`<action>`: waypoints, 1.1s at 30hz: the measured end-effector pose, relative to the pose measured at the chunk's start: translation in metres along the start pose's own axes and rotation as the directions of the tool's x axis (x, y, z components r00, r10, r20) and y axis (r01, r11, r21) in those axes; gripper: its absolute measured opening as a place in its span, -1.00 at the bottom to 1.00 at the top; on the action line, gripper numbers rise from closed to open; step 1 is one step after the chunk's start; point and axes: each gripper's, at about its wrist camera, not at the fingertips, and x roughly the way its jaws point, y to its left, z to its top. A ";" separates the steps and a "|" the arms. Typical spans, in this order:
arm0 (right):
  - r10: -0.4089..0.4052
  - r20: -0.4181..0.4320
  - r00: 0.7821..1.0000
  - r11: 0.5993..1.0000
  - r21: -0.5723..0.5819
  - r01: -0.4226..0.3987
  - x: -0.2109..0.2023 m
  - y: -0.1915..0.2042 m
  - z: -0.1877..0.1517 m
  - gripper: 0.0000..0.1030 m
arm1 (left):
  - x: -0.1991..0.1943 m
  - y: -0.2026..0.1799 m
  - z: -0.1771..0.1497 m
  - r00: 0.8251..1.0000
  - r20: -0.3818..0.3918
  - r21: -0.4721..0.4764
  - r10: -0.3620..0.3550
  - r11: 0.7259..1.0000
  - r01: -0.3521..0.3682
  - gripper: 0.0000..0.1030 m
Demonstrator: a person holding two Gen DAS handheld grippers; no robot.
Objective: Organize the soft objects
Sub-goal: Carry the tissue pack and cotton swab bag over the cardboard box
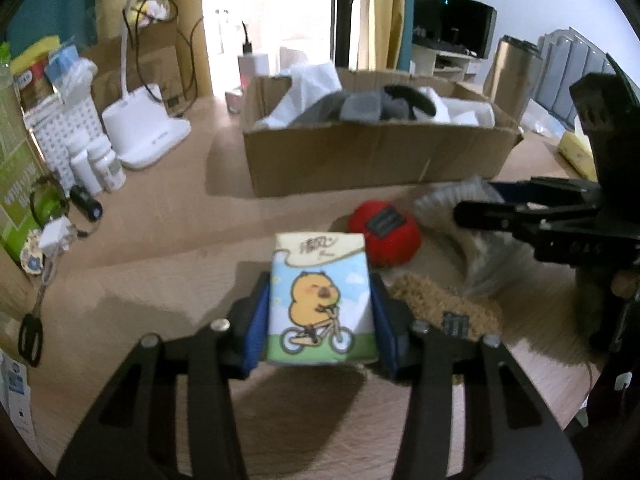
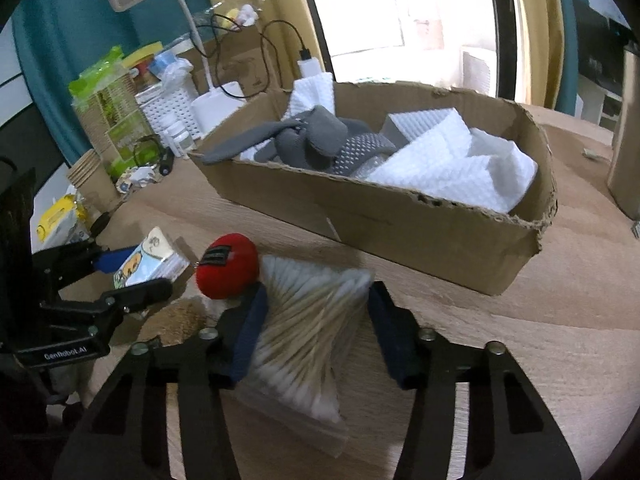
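A: What does the left hand-held gripper point(image 1: 322, 320) have?

B: A small tissue pack point(image 1: 322, 300) printed with a yellow cartoon animal on a bicycle. The blue pads point(image 1: 258, 322) press against both of its sides, and it sits upright between them, lifted over the wooden table point(image 1: 168, 216).

A: And the right hand-held gripper point(image 2: 316, 320)?

B: Its pads sit on either side of a clear pack of cotton swabs point(image 2: 308, 320). The left pad touches the pack; on the right I cannot tell whether there is contact. The picture is blurred there.

A: Where is the box?

B: The cardboard box point(image 2: 400, 220) stands on the table beyond both grippers. Inside lie grey socks point(image 2: 316, 140) toward the left and white paper towels point(image 2: 452, 160) toward the right.

A: Anything still lying on the table?

B: A red plush ball point(image 2: 226, 266) with a dark label rests just beside the swab pack, between the two grippers. A tan fuzzy item point(image 1: 444, 308) lies close in front of it, near the tissue pack.

A: And on the left edge?

B: A white desk lamp point(image 1: 148, 132), small white bottles point(image 1: 98, 164) and a white perforated basket point(image 1: 60, 128) stand well apart from the box.
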 end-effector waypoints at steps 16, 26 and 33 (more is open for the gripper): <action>0.000 0.128 0.992 0.999 -0.032 0.004 -0.022 0.004 0.001 -0.14 | -0.023 0.005 0.013 0.995 0.095 -0.018 -0.025 0.999 0.027 -0.08; 0.010 0.262 0.965 1.000 0.016 -0.015 -0.049 -0.010 0.003 -0.13 | -0.033 0.008 0.024 0.987 0.156 -0.038 -0.038 0.998 0.044 -0.08; -0.047 0.309 0.950 0.999 0.035 0.038 -0.056 -0.015 0.005 -0.13 | -0.033 0.005 0.032 0.984 0.175 -0.032 -0.038 0.999 0.044 -0.08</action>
